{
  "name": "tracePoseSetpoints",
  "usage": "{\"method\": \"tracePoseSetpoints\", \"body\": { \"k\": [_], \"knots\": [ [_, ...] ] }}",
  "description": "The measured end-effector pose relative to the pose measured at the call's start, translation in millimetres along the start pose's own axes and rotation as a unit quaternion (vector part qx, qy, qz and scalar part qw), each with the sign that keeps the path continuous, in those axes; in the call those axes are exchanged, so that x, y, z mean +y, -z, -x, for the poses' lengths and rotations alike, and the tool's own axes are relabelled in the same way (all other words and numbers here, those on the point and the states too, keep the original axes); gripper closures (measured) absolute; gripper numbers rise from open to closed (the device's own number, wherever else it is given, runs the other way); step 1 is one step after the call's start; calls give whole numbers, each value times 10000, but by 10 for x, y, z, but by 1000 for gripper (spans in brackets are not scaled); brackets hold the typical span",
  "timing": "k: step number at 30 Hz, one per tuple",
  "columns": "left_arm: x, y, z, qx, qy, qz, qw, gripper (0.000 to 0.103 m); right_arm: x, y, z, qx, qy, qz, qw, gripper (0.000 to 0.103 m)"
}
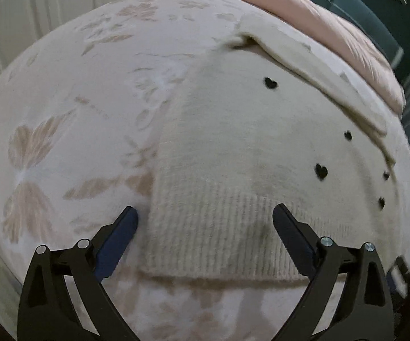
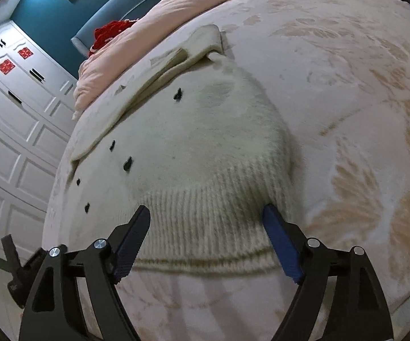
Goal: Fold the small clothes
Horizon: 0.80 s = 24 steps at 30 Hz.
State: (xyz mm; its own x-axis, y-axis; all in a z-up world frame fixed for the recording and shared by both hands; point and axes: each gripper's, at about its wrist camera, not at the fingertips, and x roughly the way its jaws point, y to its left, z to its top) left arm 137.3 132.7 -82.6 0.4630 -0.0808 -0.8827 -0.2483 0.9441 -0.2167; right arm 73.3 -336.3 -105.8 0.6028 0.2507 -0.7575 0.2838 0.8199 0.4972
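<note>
A cream knit sweater [image 1: 233, 147] with small black hearts lies flat on the bed, its ribbed hem [image 1: 222, 241] toward me. One sleeve [image 1: 318, 76] is folded across its far side. My left gripper [image 1: 205, 218] is open and empty, its jaws straddling the hem's left corner. In the right wrist view the same sweater [image 2: 199, 142] shows with its ribbed hem [image 2: 205, 221] near. My right gripper [image 2: 206, 216] is open and empty over the hem's right corner. The left gripper [image 2: 17, 267] shows at the lower left edge of that view.
The bed has a pale floral blanket [image 1: 71, 108]. A pink duvet [image 1: 332, 28] and a red item [image 2: 111, 32] lie at the head end. White wardrobe doors [image 2: 14, 119] stand beside the bed, and a teal headboard [image 2: 125, 8] behind it.
</note>
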Motion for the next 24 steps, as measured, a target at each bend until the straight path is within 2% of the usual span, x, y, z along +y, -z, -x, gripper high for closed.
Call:
{"method": "tracePoseSetpoints", "body": {
  "k": [2, 3, 4, 5, 6, 8, 9, 12, 13, 15, 20, 24],
  "knots": [
    [-78, -3, -5, 20, 33, -157, 9999, 12, 9, -35, -33, 25, -97, -59, 9999, 38],
    [-93, -3, -5, 24, 68, -188, 9998, 13, 13, -49, -54, 53, -114, -84, 9999, 41],
    [-116, -5, -5, 36, 76, -211, 9997, 14, 21, -57, -64, 62, -157, -104, 9998, 49],
    [-132, -3, -8, 45, 92, -203, 9997, 16, 32, -60, -71, 66, -189, -120, 9997, 62],
    [-144, -5, -9, 63, 131, -194, 9997, 17, 39, -69, -93, 112, -240, -158, 9995, 67],
    [-149, -5, 10, 74, 170, -191, 9996, 29, 50, -71, -109, 146, -319, -234, 9991, 92],
    [-161, -19, 16, 93, 205, -205, 9995, 34, 54, -70, -102, 151, -350, -248, 9990, 95],
    [-192, -56, 42, 199, 320, -223, 9990, 69, 86, -70, -35, 68, -429, -265, 9987, 97],
    [-184, -73, 59, 279, 421, -173, 9986, 92, 95, -76, -2, 34, -467, -289, 9985, 98],
    [-174, -105, 128, 372, 622, -87, 9973, 92, 101, -107, 107, -97, -586, -415, 9974, 98],
    [-186, -138, 657, 107, 1014, -301, 9943, 94, 107, -223, 579, -463, -952, -488, 9932, 100],
    [-99, -37, 1114, -102, 1200, -387, 9920, 96, 71, -185, 1031, -530, -1009, -322, 9930, 100]
  ]
}}
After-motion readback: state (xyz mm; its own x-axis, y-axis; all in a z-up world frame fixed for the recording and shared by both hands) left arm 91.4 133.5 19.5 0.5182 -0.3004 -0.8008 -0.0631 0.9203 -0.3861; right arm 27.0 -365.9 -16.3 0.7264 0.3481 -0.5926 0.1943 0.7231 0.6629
